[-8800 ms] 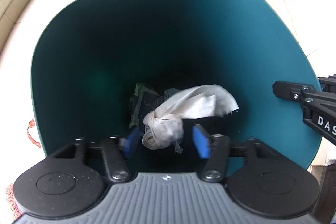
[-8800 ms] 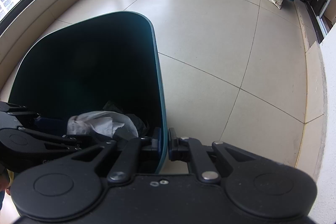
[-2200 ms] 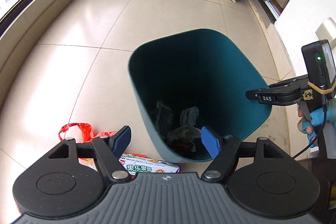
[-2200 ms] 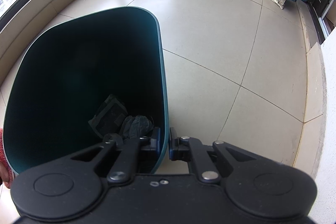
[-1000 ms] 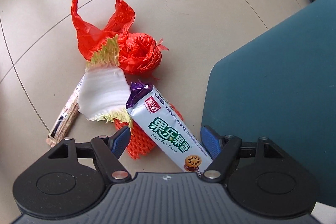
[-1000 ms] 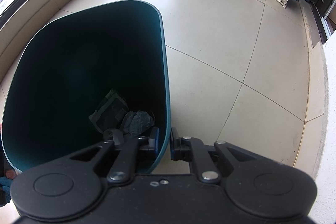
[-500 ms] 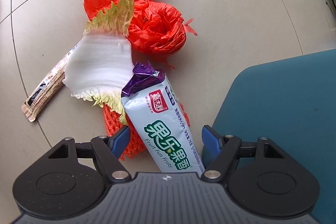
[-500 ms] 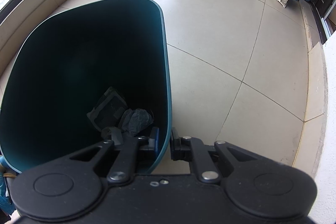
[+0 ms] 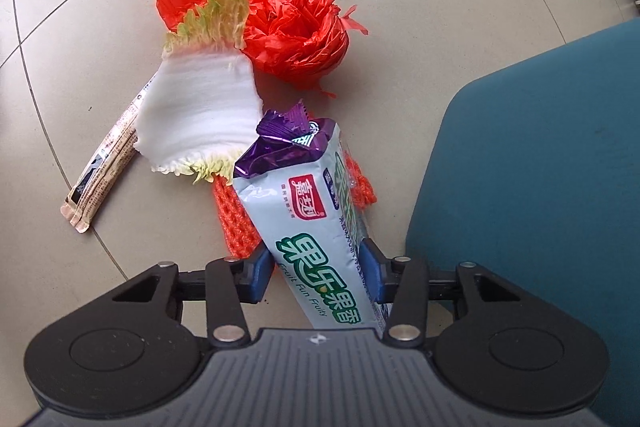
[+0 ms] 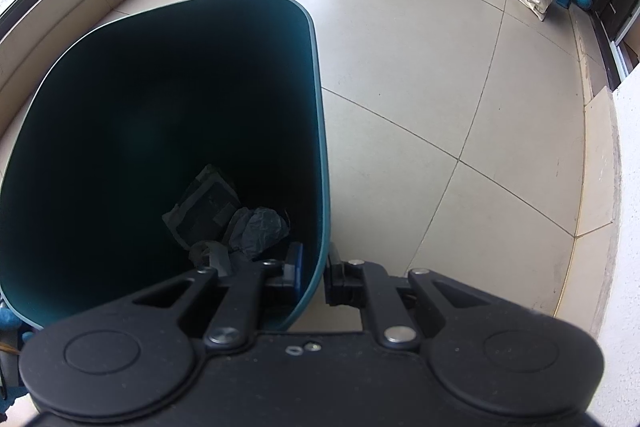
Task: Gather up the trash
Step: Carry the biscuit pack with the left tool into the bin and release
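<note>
Left wrist view: the left gripper (image 9: 318, 273) has just been closing its jaws, and the biscuit packet (image 9: 310, 223) now sits between the blue pads (image 9: 260, 277), which press on both of its sides. The packet lies just beside the teal bin (image 9: 540, 167), its purple end resting on an orange foam net (image 9: 236, 219). Beyond the packet, farther from the bin, are a cabbage leaf (image 9: 200, 107), a red plastic bag (image 9: 296, 31) and a thin paper sachet (image 9: 102, 179). To do this well, I would squeeze only enough to hold the soft wrapper, lift straight up so the net stays behind, then carry it over the bin's mouth.

Right wrist view: the right gripper (image 10: 314, 277) is clamped on the bin's rim (image 10: 320, 163), one finger inside and one outside. Dark crumpled trash (image 10: 224, 215) lies at the bin's bottom. Holding the bin steady should make the drop easy.
</note>
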`<state>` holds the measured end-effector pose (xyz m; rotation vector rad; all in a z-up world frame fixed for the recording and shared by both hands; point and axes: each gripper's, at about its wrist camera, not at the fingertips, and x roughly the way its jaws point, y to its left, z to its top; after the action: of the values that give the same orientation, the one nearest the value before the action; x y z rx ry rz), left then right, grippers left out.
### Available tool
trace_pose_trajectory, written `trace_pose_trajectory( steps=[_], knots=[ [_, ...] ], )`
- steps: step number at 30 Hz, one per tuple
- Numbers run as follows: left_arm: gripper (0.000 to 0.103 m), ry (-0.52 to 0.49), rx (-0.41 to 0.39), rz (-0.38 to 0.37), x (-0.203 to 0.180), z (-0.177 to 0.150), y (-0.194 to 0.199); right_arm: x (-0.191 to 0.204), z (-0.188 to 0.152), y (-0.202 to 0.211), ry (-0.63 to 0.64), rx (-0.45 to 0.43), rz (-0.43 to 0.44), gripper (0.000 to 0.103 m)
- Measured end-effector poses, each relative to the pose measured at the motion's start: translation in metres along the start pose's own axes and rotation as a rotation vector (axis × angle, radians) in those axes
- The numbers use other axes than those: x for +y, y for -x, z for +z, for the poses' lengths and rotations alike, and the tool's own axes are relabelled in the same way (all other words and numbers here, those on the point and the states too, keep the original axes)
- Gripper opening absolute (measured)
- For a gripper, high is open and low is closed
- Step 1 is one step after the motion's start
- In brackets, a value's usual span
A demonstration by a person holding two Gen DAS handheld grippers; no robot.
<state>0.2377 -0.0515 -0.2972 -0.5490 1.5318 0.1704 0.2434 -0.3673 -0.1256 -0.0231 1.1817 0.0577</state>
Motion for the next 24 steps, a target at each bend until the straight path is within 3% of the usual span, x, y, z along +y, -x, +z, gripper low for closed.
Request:
trace_pose_trajectory(
  steps=[7, 11, 17, 24],
  knots=[
    [0.044, -0.026, 0.016, -0.016, 0.009, -0.018, 0.033, 0.0, -0.002, 0.003, -0.012, -0.005, 0.006, 0.009],
    [0.043, -0.09, 0.012, -0.013, 0.003, -0.024, 0.062, -0.001, -0.003, -0.001, -0.007, -0.002, 0.003, 0.009],
    [0.043, -0.231, -0.068, -0.04, -0.02, -0.035, 0.132, -0.004, -0.002, 0.001, 0.002, -0.002, 0.006, 0.009],
    [0.043, -0.382, -0.163, -0.023, -0.053, -0.044, 0.199, -0.005, -0.003, 0.002, 0.008, 0.0, 0.021, 0.009]
  ],
)
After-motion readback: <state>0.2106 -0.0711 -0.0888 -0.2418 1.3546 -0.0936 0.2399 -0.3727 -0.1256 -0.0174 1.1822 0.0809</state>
